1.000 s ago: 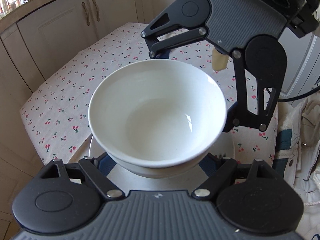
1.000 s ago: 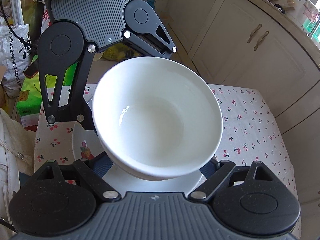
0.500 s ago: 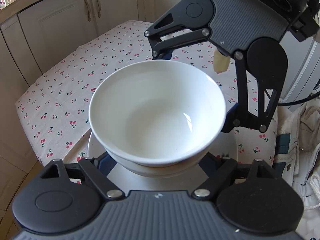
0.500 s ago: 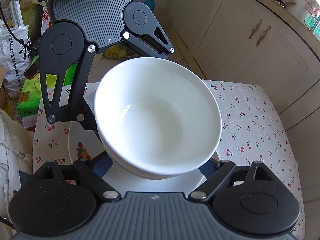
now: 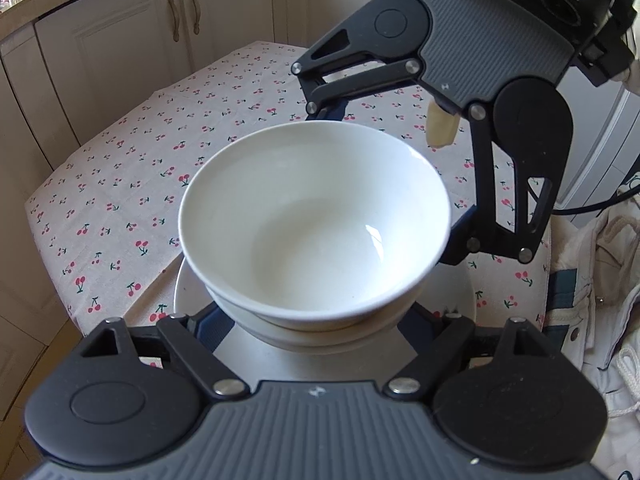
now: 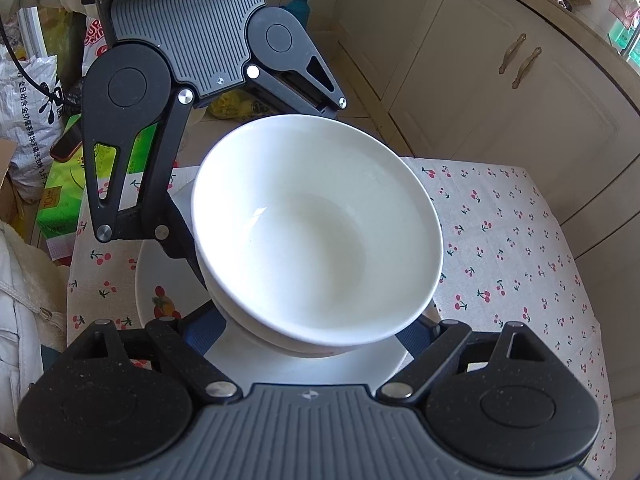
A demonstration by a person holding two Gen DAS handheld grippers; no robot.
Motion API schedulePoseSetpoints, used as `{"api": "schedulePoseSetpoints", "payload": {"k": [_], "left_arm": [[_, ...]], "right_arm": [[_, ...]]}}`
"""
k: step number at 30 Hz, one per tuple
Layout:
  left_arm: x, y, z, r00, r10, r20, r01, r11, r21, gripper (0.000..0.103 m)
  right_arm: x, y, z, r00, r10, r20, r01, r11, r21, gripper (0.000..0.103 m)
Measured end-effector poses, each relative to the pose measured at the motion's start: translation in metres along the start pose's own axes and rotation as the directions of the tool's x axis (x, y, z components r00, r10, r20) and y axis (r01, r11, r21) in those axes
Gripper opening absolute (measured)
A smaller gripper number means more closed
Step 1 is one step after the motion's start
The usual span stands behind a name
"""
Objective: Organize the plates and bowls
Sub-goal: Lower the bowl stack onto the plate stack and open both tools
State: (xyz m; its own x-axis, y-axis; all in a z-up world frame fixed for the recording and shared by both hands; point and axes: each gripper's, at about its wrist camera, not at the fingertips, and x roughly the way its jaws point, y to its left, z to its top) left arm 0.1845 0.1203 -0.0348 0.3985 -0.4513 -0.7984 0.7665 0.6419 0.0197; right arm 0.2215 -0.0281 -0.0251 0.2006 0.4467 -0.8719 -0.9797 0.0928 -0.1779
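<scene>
Tablecloth (image 5: 120,184): cherry print, spans 9 to 12 o'clock in left view; soft, cd bunch under a sliding base.
Plate (image 5: 188,292): white, flat, under the bowls at 6 o'clock; rim pokes out at 8. In right view fruit decal shows at 8 o'clock.
Bowl stack (image 5: 316,220): dead centre both views, two white bowls nested, top one (image 6: 320,232) tilted a bit toward 5 o'clock in right view. Glazed ceramic: stiff, prob. heavy-ish, slick, chips easily. Best hold: low on outer wall, opposite sides, not the thin rim.
Left gripper (image 5: 316,320): jaws spread wide round stack's lower wall; squeezing or not, can't tell.
Right gripper (image 6: 316,332): same, wide, flanking stack base; contact hidden by bowl.
Risk: top bowl cd slip off if tilted more.
</scene>
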Motion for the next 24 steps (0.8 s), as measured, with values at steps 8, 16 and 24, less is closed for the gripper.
{"api": "schedulePoseSetpoints", "payload": {"k": [8, 16, 24], "left_arm": [[-0.01, -0.014, -0.01, 0.995, 0.086, 0.048, -0.086, 0.996, -0.016, 0.095], [-0.044, -0.06, -0.027, 0.958, 0.261, 0.115, -0.254, 0.964, -0.071, 0.1], [-0.066, -0.119, -0.033, 0.869, 0.423, 0.255, -0.36, 0.896, -0.258, 0.102]], "right_arm": [[-0.009, 0.011, -0.006, 0.999, -0.051, 0.015, 0.051, 0.999, 0.014, 0.1], [-0.041, 0.031, -0.017, 0.98, -0.198, 0.031, 0.194, 0.977, 0.093, 0.101], [-0.071, 0.076, -0.043, 0.911, -0.412, 0.002, 0.39, 0.862, 0.323, 0.103]]}}
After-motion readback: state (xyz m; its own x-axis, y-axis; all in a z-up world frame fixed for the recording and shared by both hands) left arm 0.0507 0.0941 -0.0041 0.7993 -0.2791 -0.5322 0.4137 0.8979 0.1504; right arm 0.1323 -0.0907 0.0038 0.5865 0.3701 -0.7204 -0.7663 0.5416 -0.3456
